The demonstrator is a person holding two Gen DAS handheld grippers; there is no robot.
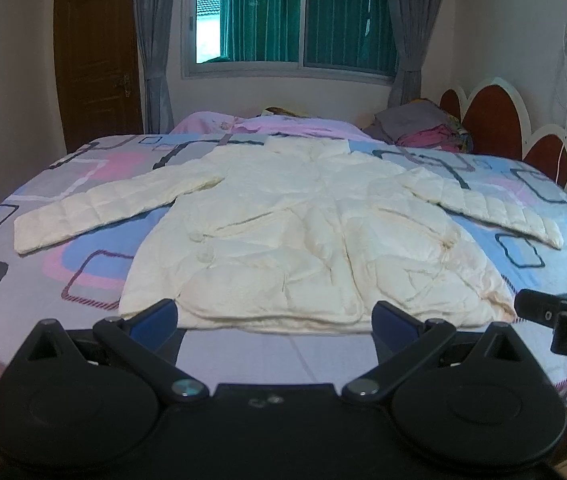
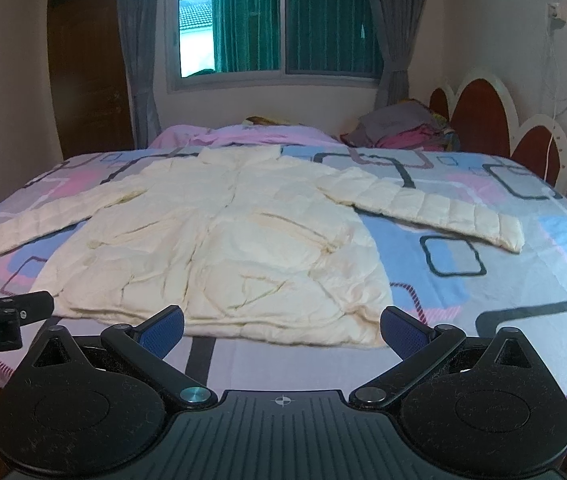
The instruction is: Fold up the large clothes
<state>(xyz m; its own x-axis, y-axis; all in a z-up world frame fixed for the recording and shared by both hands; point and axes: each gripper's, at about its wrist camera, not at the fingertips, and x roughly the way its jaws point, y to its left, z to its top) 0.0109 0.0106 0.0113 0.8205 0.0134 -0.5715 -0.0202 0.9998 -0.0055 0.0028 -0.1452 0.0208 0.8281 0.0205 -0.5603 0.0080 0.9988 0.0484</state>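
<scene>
Cream quilted jacket (image 1: 303, 236) spread flat on bed (image 1: 43, 248), front up, both sleeves stretched outward, hem nearest.

Left gripper (image 1: 275, 320): jaws spread wide, holding nothing, hovering just short of hem; jacket body straight ahead between jaws.

Right gripper (image 2: 281, 326): jaws likewise wide apart, empty, hem's right half just ahead; right sleeve (image 2: 427, 208) ahead and right of jaws.

Pile of folded clothes (image 2: 399, 128), probably, far ahead-right by headboard (image 2: 479, 116); blurred.
</scene>
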